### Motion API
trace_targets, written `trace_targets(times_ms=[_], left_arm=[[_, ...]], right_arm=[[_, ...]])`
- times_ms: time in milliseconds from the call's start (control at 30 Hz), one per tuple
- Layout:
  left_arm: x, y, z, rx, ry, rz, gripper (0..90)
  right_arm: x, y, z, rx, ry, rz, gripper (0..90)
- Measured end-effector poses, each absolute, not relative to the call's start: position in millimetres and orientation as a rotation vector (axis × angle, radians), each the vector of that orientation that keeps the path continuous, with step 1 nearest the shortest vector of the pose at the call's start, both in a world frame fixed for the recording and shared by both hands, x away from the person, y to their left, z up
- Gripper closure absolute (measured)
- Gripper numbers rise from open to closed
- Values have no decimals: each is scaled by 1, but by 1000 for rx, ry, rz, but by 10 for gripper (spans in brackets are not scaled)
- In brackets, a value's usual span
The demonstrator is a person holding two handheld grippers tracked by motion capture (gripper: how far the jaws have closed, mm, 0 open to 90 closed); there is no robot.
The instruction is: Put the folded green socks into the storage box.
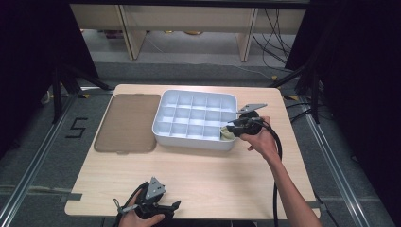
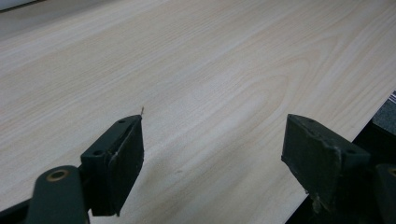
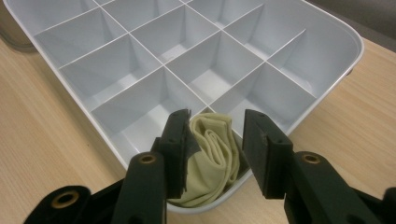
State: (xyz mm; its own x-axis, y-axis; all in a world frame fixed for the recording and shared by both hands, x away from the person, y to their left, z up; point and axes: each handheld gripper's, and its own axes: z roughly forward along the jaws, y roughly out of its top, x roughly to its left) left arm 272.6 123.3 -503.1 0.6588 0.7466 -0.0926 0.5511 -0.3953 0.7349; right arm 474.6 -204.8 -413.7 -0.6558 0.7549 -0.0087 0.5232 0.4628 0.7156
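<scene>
A white tray (image 1: 194, 142) divided into several compartments stands on the wooden table (image 1: 203, 175). A folded pale-yellow cloth (image 1: 226, 135) lies in its near right corner compartment. My right gripper (image 1: 231, 128) hangs just above that corner. In the right gripper view the cloth (image 3: 212, 154) sits low between the jaws of that gripper (image 3: 218, 117), which stand apart without pressing it; the tray rim (image 3: 355, 42) curves behind. My left gripper (image 1: 174, 206) rests at the table's front edge, and in its own view it (image 2: 215, 126) is open over bare wood.
A brown translucent lid (image 1: 126, 122) lies flat on the table left of the tray. The other tray compartments (image 3: 140, 84) hold nothing. The right gripper's cable (image 1: 276, 161) trails along the person's forearm. Dark floor and metal rails surround the table.
</scene>
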Motion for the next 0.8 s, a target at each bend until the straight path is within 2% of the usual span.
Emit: trace_targets(times_ms=[167,233,800], left_arm=[[274,126,-502,2147,973,325,203],[274,126,-502,2138,978,325,203],[274,127,-501,2160,962,333,203]], right_arm=[[471,-208,-412,1084,2376,1033,586],[468,-210,-411,1084,2357,1044,534],[458,-213,-408,1049,2322,1099,493]])
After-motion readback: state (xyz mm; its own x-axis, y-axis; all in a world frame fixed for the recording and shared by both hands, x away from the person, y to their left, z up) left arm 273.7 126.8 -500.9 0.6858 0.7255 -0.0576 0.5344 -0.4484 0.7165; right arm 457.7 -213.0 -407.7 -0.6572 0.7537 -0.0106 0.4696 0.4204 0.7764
